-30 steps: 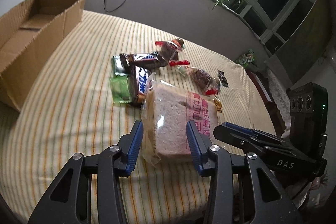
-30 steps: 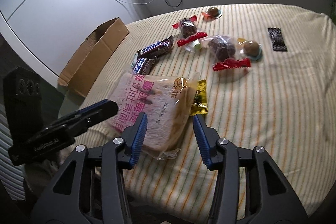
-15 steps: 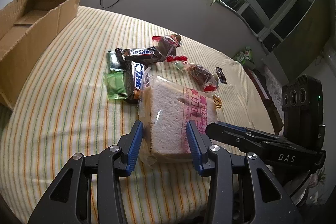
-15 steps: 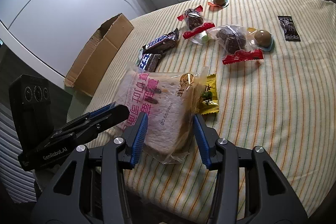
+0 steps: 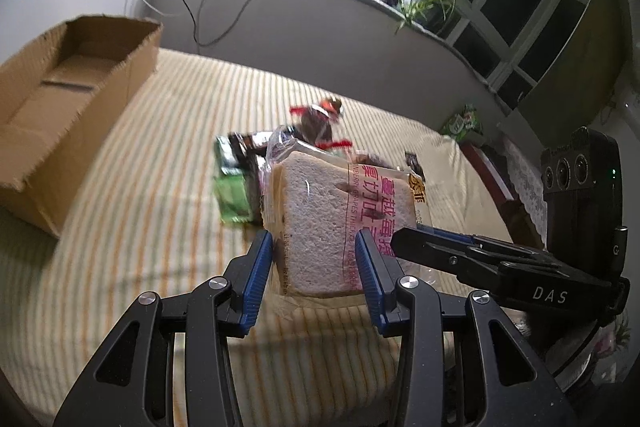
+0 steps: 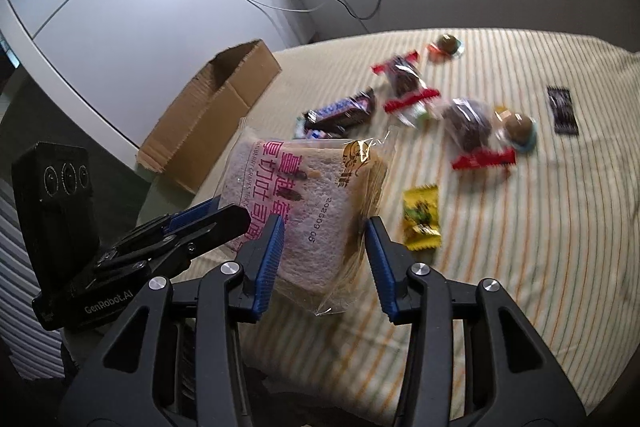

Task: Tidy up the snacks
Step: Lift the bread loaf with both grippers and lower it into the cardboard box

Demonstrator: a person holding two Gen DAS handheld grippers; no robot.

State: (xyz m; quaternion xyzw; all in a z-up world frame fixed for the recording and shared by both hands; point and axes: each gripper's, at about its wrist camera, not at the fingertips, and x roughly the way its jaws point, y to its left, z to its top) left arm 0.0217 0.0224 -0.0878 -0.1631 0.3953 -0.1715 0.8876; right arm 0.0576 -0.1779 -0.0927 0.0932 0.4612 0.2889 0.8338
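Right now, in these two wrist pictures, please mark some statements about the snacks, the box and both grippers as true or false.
1. Both the left gripper and the right gripper hold the bagged bread. True; the right gripper's jaws are closing on it.
2. The cardboard box already holds snacks. False; its inside shows only bare cardboard.
3. A yellow candy packet lies on the striped cloth beside the bread. True.
4. The bread wrapper is plain, without print. False; it carries pink lettering.
5. The Snickers bar is in the box. False; it lies on the cloth.

Clear-wrapped pink-lettered toast pack point(image 5: 332, 219) tilted, raised off striped cloth point(image 5: 140, 187); candies point(image 6: 420, 217) scattered behind.
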